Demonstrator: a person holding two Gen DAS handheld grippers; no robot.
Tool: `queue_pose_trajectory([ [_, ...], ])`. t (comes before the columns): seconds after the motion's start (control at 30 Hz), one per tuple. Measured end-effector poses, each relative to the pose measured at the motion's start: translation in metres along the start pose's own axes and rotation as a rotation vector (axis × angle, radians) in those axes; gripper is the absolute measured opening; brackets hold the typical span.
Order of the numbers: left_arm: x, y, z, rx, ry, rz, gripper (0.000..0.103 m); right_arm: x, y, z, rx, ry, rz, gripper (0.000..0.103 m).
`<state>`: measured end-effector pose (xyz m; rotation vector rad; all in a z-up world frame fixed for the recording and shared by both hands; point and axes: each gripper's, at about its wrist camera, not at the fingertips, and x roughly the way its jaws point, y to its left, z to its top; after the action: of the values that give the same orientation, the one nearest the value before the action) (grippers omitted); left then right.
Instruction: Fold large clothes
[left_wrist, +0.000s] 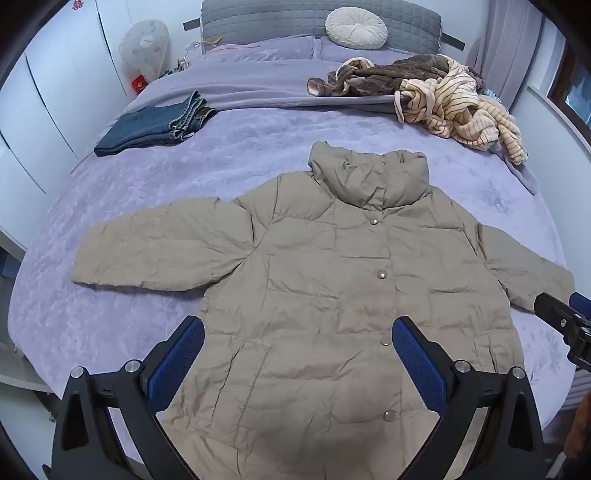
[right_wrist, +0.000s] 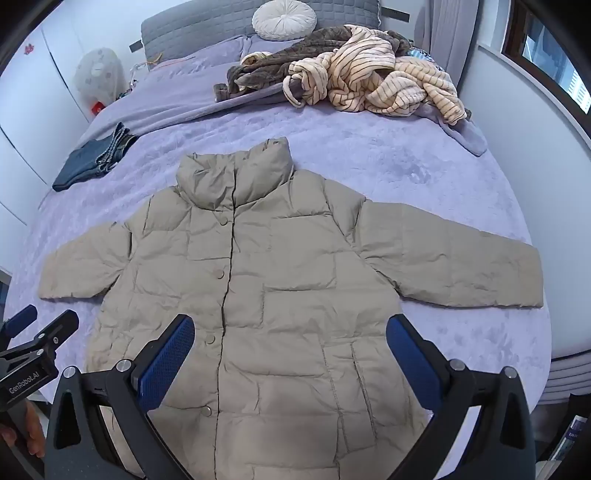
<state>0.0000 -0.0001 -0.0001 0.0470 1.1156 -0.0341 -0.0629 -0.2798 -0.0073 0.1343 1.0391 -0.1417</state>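
Observation:
A beige padded jacket (left_wrist: 314, 295) lies flat and face up on the purple bedspread (left_wrist: 110, 314), snapped shut, collar away from me and both sleeves spread out sideways. My left gripper (left_wrist: 298, 325) hovers open over the jacket's lower left front with nothing between its blue pads. My right gripper (right_wrist: 291, 321) hangs open above the lower right front of the jacket (right_wrist: 277, 277), also holding nothing. Each gripper shows at the edge of the other's view: the right gripper (left_wrist: 561, 301) near the right sleeve cuff, the left gripper (right_wrist: 48, 317) below the left sleeve.
Folded jeans (left_wrist: 155, 125) lie at the far left of the bed. A heap of striped and brown clothes (left_wrist: 443, 99) sits at the far right. A round cushion (left_wrist: 356, 27) leans on the grey headboard. A fan (left_wrist: 144, 48) and white wardrobe doors stand left.

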Motion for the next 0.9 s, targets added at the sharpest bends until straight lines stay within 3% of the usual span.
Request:
queue_pose_trajectory([
  [0.9,-0.004,0.01,-0.004,-0.011,0.001,0.0,0.102,-0.006,0.01,-0.001,0.003,-0.011,-0.02,0.103],
])
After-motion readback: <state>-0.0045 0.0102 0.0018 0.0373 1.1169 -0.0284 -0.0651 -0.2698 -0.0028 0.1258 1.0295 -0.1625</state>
